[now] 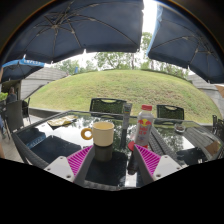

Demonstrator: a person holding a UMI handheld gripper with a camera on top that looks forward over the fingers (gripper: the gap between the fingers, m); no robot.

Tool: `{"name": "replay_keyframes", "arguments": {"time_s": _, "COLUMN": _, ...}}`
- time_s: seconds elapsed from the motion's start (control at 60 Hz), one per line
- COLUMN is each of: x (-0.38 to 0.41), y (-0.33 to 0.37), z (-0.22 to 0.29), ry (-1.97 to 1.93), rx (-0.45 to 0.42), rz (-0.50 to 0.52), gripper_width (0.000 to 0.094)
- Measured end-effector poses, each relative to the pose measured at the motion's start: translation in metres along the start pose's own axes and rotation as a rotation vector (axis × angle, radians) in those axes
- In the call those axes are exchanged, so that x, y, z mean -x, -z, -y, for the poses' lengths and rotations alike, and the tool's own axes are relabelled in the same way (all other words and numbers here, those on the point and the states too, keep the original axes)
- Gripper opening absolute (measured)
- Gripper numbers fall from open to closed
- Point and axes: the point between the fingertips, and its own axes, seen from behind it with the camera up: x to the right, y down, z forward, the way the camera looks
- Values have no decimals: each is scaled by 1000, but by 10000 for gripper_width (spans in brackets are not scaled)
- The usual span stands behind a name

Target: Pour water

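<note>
At the far left of the frame, a dark blue patio umbrella (20,70) hangs low in the upper left, with greenery beneath it. A much larger dark blue umbrella canopy (85,25) fills the top of the frame, and a second canopy panel (190,40) covers the upper right; a bright strip of sky shows between them. Behind everything, across the middle of the frame, rises a rounded green grassy slope (120,88) with trees along its top.

The lower half of the frame holds a dark reflective glass-topped patio table (45,140). Toward its left side lies a small flat yellowish item (62,122), too small to identify. Left of centre stands a tan mug with a rounded handle (101,132), its handle turned to the left; it sits just ahead of the gripper (112,160), roughly in line with the gap between the fingers. Right of centre stands a clear plastic bottle with a red cap and a pink label (145,124), upright, just beyond the right finger and near the mug but not touching it. Behind the table, two dark mesh-backed chairs (108,105) face it.

At the bottom centre, the gripper's two magenta pads (80,159) are spread apart, with nothing held between them.
</note>
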Motion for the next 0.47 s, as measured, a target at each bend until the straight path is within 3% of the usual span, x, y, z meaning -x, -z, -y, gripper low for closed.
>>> {"name": "replay_keyframes", "arguments": {"time_s": 0.217, "x": 22, "y": 15, "z": -6, "ry": -27, "rx": -35, "rz": 74, "gripper_width": 829}}
{"name": "replay_keyframes", "arguments": {"time_s": 0.467, "x": 5, "y": 12, "z": -19, "ry": -31, "rx": -28, "rz": 60, "gripper_width": 823}}
